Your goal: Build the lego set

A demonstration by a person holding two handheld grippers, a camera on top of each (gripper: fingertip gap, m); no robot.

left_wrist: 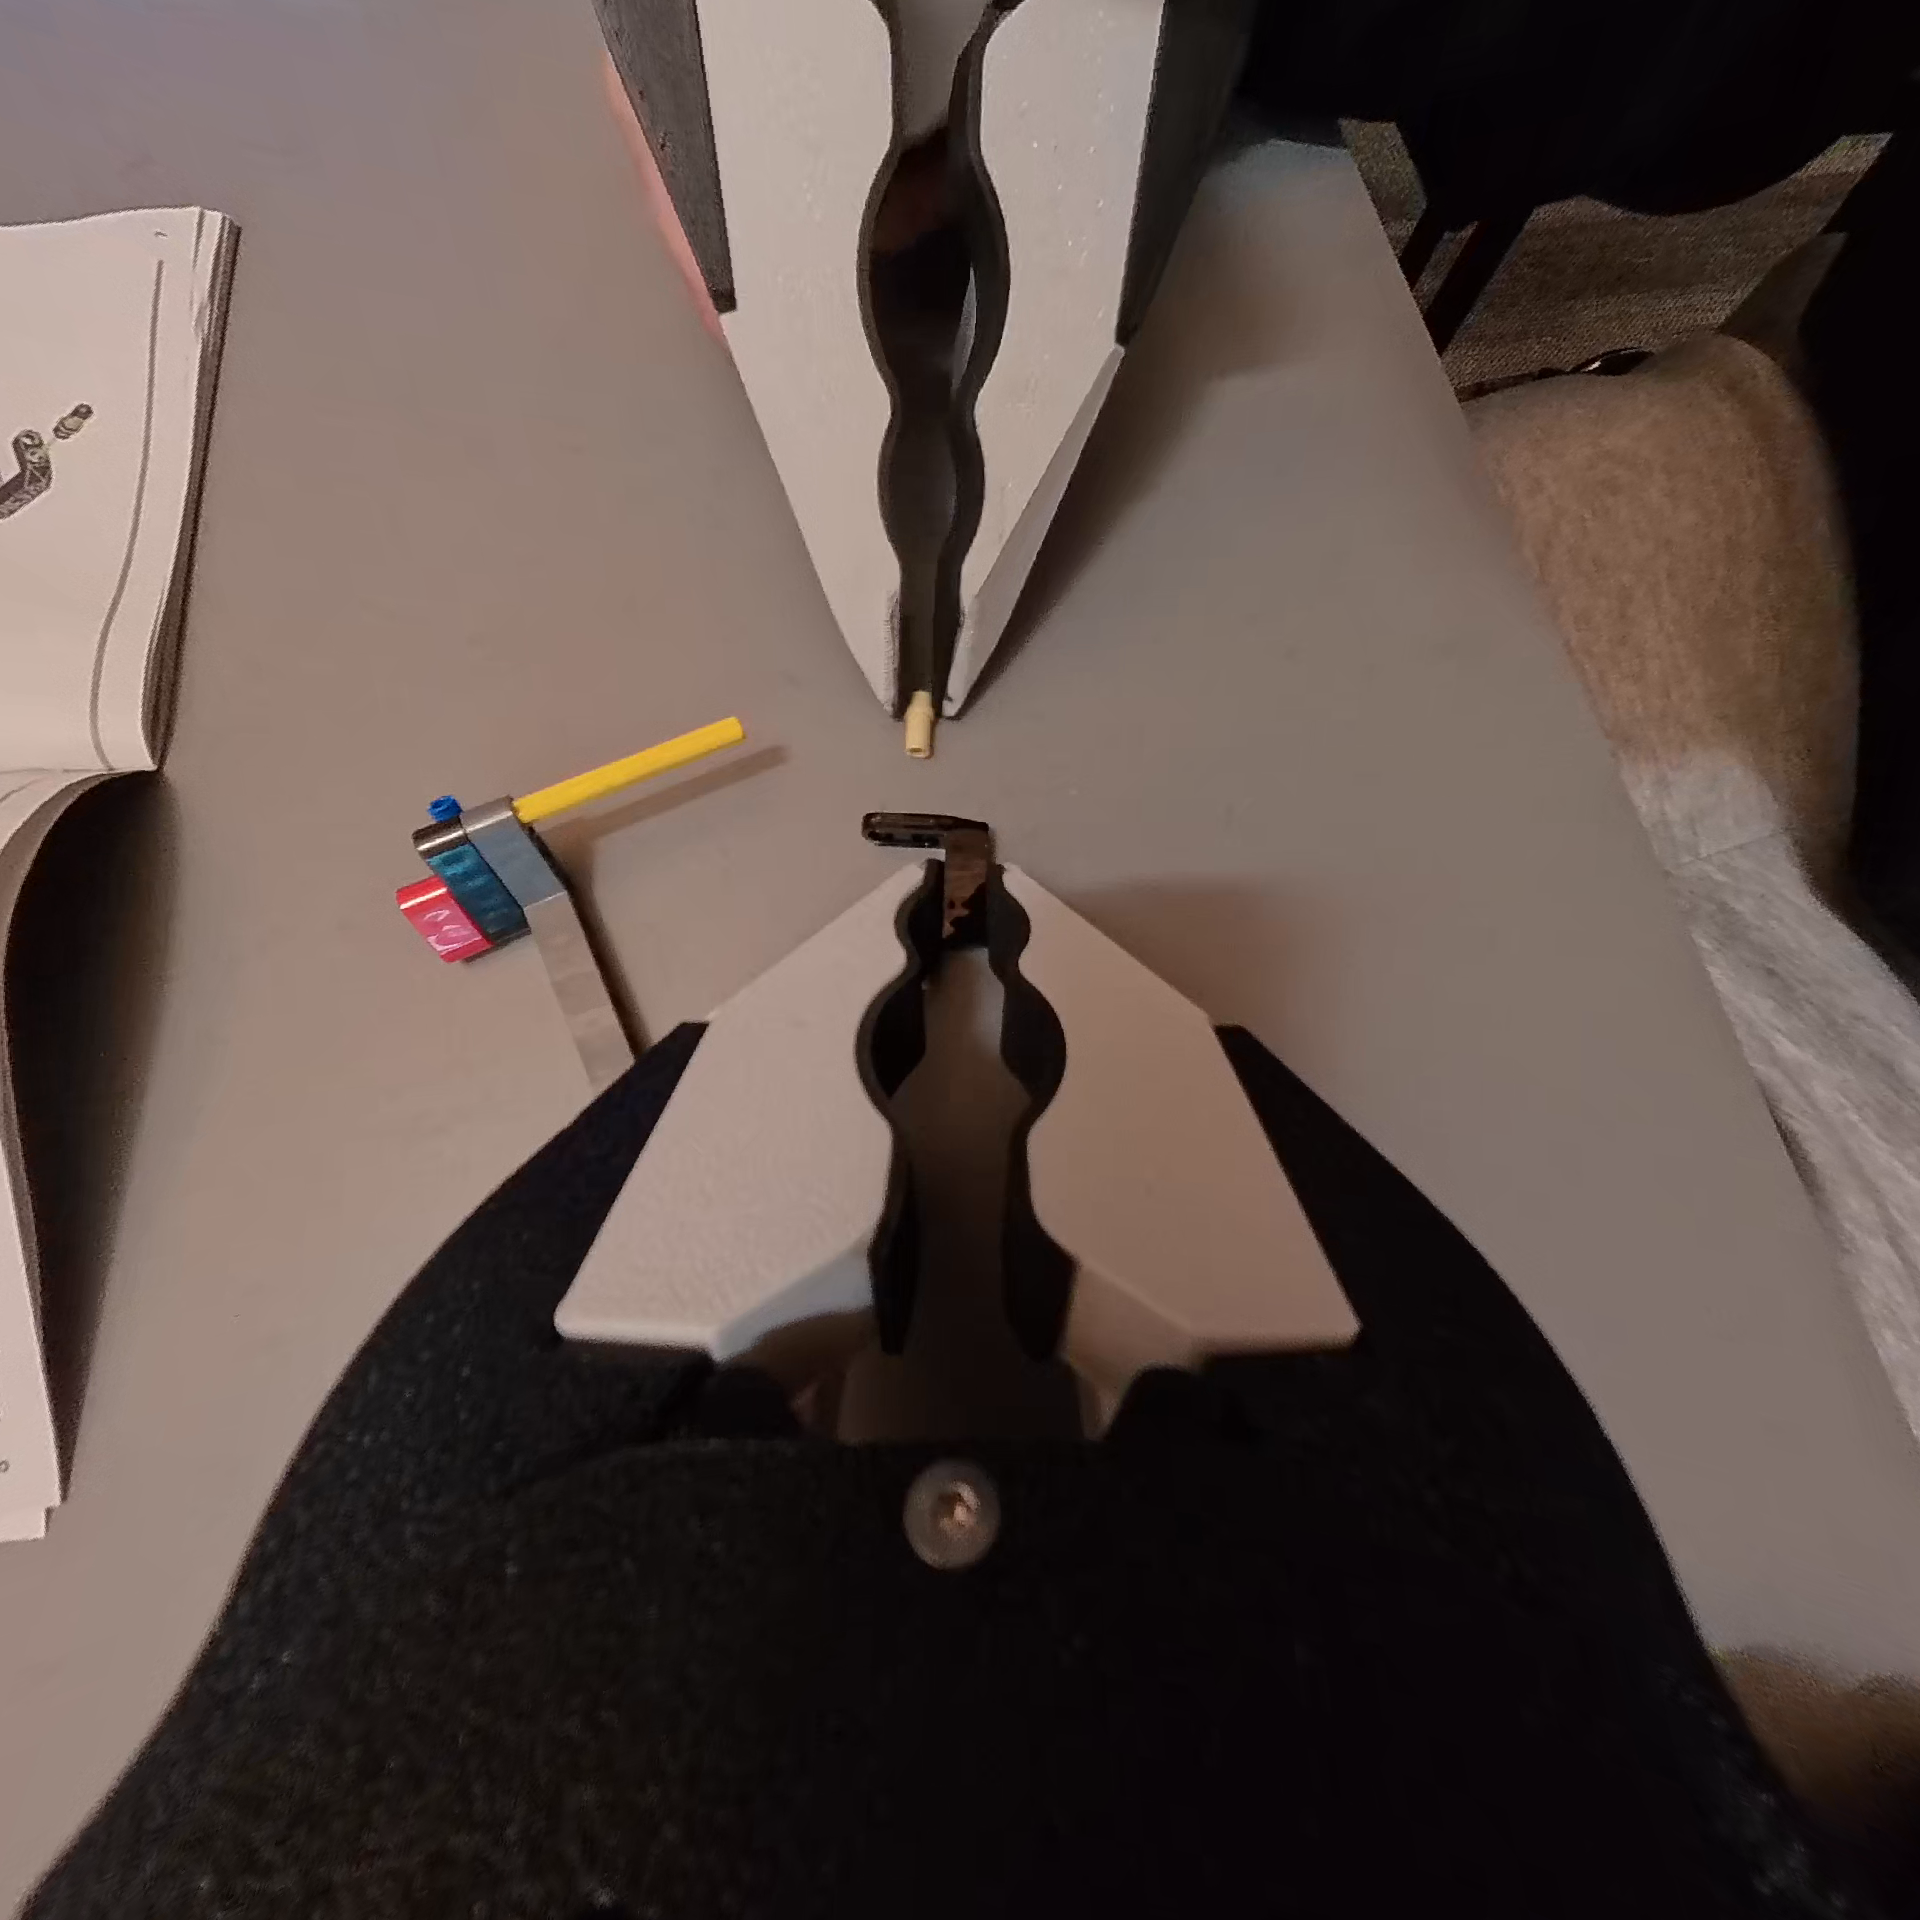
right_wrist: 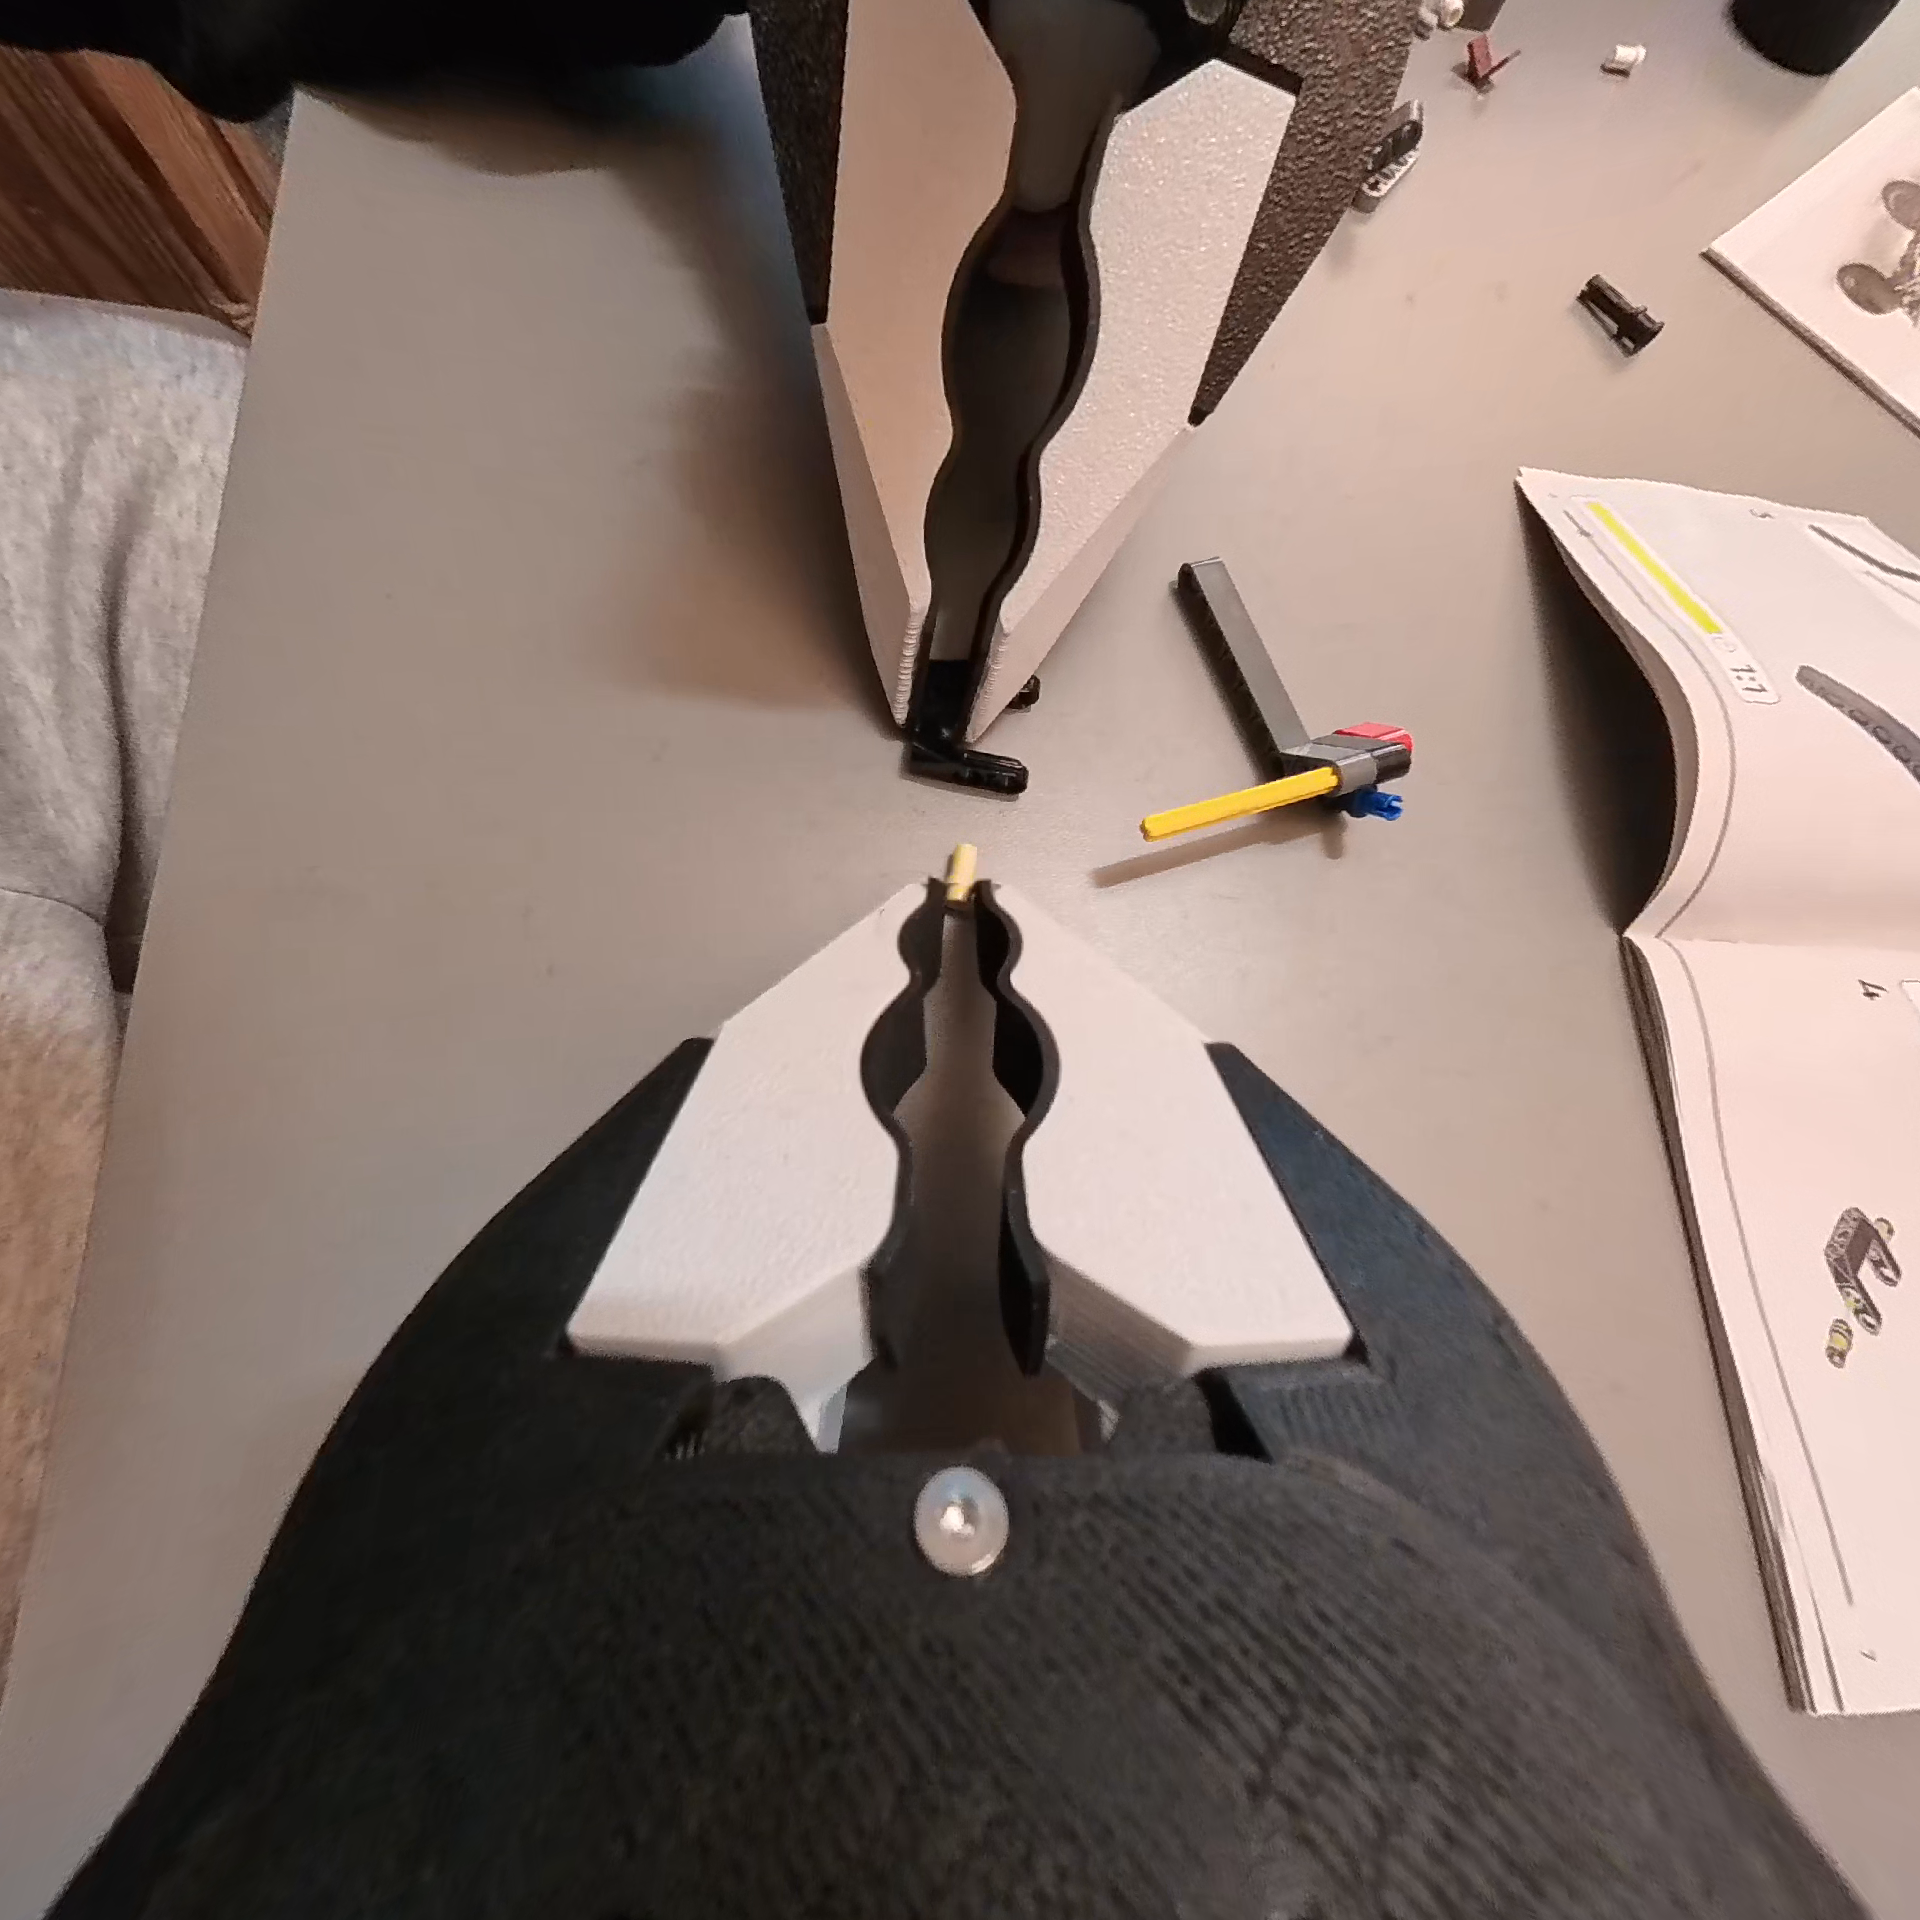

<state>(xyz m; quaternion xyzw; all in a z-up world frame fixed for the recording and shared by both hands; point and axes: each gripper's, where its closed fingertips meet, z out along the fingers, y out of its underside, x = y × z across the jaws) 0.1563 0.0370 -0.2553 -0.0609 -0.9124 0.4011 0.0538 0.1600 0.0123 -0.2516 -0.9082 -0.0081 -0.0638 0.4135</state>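
My left gripper (left_wrist: 951, 868) is shut on a black L-shaped lego piece (left_wrist: 925, 829) whose short arm sticks out to the left. My right gripper (right_wrist: 961, 891) is shut on a small tan pin (right_wrist: 961, 868) that points forward. The two grippers face each other tip to tip, a short gap apart, above the grey table (left_wrist: 416, 520). In the left wrist view the right gripper (left_wrist: 920, 707) holds the tan pin (left_wrist: 917, 736). In the right wrist view the left gripper (right_wrist: 951, 696) holds the black piece (right_wrist: 961, 753). A small assembly (left_wrist: 488, 883) with a yellow axle (left_wrist: 634, 769), grey beam, red and blue parts lies on the table to the left.
An open instruction booklet (left_wrist: 94, 499) lies at the left; it also shows in the right wrist view (right_wrist: 1787, 935). The assembly (right_wrist: 1340, 764) and a loose black pin (right_wrist: 1621, 310) lie on the table. Small parts (right_wrist: 1486, 57) sit far back. A fabric-covered seat (left_wrist: 1714, 623) borders the table edge. Both grippers' tips are close together, under 4 cm apart.
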